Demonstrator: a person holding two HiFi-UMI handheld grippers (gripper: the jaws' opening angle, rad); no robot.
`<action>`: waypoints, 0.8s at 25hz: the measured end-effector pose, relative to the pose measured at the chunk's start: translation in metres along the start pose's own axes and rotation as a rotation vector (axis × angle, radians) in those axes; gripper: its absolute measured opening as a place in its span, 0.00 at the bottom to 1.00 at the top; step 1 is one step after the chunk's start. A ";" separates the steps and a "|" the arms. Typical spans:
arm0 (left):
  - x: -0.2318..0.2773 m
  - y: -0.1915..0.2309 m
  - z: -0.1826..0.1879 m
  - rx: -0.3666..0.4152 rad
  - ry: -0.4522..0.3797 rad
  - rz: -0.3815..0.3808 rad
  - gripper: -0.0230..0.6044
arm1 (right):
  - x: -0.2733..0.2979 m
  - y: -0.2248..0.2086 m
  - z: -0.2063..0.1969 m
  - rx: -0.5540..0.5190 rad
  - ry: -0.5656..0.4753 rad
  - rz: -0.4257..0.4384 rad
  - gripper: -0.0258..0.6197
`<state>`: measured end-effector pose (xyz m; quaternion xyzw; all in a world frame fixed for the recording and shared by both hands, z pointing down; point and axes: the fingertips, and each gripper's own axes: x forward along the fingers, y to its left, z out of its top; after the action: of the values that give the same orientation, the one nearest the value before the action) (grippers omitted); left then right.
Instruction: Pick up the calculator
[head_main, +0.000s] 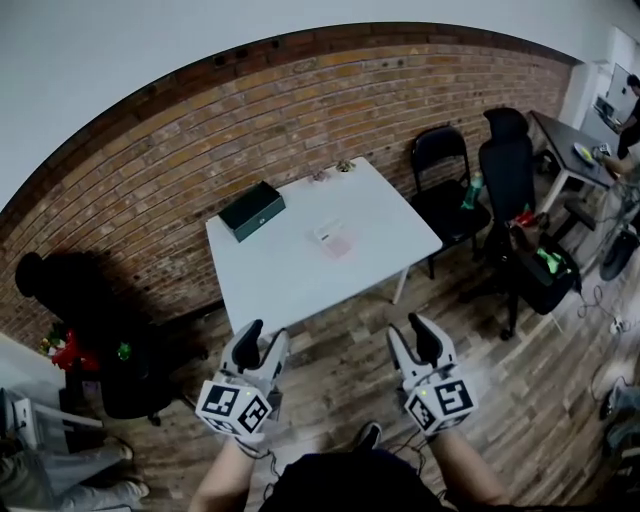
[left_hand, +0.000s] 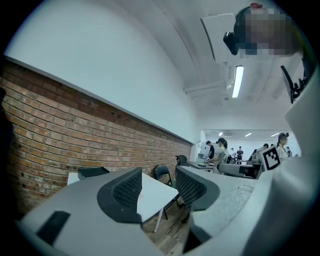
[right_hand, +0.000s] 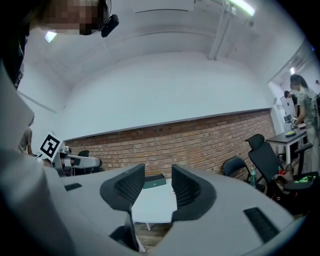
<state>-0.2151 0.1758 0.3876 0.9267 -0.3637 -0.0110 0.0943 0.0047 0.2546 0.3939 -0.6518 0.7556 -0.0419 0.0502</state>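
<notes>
A small flat white and pink calculator (head_main: 333, 238) lies near the middle of the white table (head_main: 290, 280). Both grippers hover over the wooden floor, short of the table's near edge and apart from the calculator. My left gripper (head_main: 262, 343) is open with nothing between its jaws, and so is my right gripper (head_main: 414, 334). In the left gripper view the left gripper (left_hand: 159, 187) points level at the table (left_hand: 152, 195). In the right gripper view the right gripper (right_hand: 157, 187) frames the table (right_hand: 152, 205). I cannot make out the calculator in either gripper view.
A dark green box (head_main: 252, 210) lies at the table's far left, also seen as the box (right_hand: 154, 181). Two small items (head_main: 333, 171) sit at the far edge. A black chair (head_main: 440, 165), an office chair (head_main: 506, 170) and a black bag (head_main: 545, 272) stand to the right. The brick wall (head_main: 200, 150) is behind.
</notes>
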 end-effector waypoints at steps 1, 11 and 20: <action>0.005 -0.001 0.001 -0.004 -0.001 0.016 0.36 | 0.003 -0.006 0.003 0.002 -0.003 0.014 0.31; 0.047 -0.015 -0.004 -0.030 0.026 0.084 0.36 | 0.020 -0.062 -0.002 0.049 0.011 0.074 0.31; 0.104 -0.019 -0.018 -0.043 0.048 0.044 0.36 | 0.032 -0.107 -0.004 0.045 0.028 0.025 0.32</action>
<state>-0.1242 0.1220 0.4067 0.9161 -0.3814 0.0053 0.1233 0.1045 0.2069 0.4109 -0.6402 0.7632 -0.0675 0.0548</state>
